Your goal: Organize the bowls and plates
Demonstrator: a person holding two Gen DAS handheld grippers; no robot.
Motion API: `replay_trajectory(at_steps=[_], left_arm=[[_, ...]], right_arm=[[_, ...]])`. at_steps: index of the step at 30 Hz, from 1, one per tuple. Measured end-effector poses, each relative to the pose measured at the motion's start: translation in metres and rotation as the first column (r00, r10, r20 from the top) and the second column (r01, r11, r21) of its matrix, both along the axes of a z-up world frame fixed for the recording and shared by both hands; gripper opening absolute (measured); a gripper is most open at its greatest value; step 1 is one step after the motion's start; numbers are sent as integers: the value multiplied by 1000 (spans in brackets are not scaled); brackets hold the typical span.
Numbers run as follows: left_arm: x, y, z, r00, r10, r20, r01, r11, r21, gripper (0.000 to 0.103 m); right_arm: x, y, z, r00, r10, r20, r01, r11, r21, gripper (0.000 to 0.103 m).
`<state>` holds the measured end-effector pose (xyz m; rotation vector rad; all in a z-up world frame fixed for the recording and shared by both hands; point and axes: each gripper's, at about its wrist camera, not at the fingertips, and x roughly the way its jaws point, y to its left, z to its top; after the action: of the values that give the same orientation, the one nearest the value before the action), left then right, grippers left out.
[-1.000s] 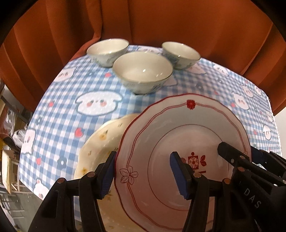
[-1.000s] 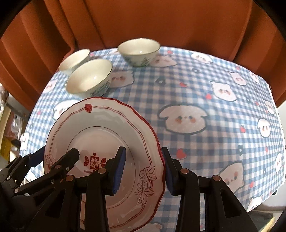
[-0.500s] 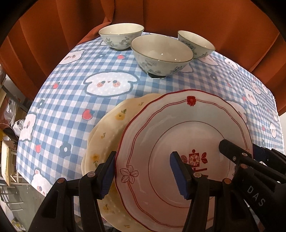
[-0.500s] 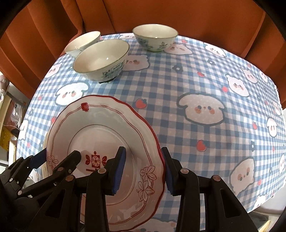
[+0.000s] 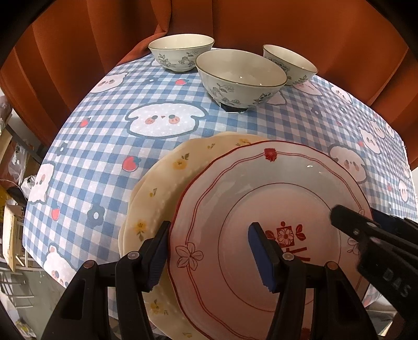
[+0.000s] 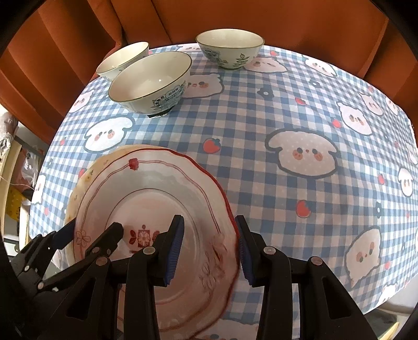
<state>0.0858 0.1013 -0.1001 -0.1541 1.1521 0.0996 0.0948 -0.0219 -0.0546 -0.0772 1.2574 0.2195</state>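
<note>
A white plate with red rim and flower marks point(image 5: 261, 198) is held between both grippers, just above a cream plate with yellow flowers point(image 5: 167, 188) near the table's front left. My left gripper point(image 5: 211, 251) straddles the red plate's left rim, one finger under and one on top. My right gripper point(image 6: 209, 245) straddles its right rim point(image 6: 224, 209) the same way. The red plate point(image 6: 156, 193) overlaps the cream plate point(image 6: 86, 177), shifted to its right. Three white bowls with blue flowers point(image 5: 240, 75) point(image 5: 180, 52) point(image 5: 290, 62) stand at the back.
The table has a blue checked cloth with bear prints point(image 6: 303, 154). An orange curtain point(image 5: 261, 21) hangs behind it. The table's left edge drops to clutter on the floor point(image 5: 13, 209).
Both grippers have lowered the red plate toward the table and over the cream plate. The bowls now look farther up and more side-on.
</note>
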Motion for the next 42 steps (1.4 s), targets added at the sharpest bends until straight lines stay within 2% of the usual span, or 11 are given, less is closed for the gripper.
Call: replay_trajectory(at_steps=[3,5,9,12,17,28,36,42], left_arm=[[0,0,0,1000,5,-1,-5,1000,-2,60],[0,1,0,1000,5,0,-5,1000,-4,60],[1,3,-1,1000,7,-4,-7,1000,-9,60],[0,6,0,1000,25,-11,-25,999,-29,60],[-4,8,5,999,36,-3,-36,999,-16,60],[-6,19,9,996,86,7,-86,995,53,60],[-7,11,5,998,54,27,-57,990,128,61],[-6,6,3,999,22,28,-26,988,150,70]], right_arm=[[-7,-6,6,1000,-1,12,1,1000,19,41],[-10,-9,9,1000,-1,19,0,1000,30,30],[-11,-7,11,999,21,33,-21,1000,-3,22],[-9,-7,11,999,17,31,-17,1000,-3,22],[-6,-4,5,1000,10,15,-10,1000,7,23],[-2,13,-6,999,35,-5,-34,999,32,23],[-4,23,-10,998,49,39,-48,998,-28,23],[-7,27,-11,997,48,60,-44,996,-75,23]])
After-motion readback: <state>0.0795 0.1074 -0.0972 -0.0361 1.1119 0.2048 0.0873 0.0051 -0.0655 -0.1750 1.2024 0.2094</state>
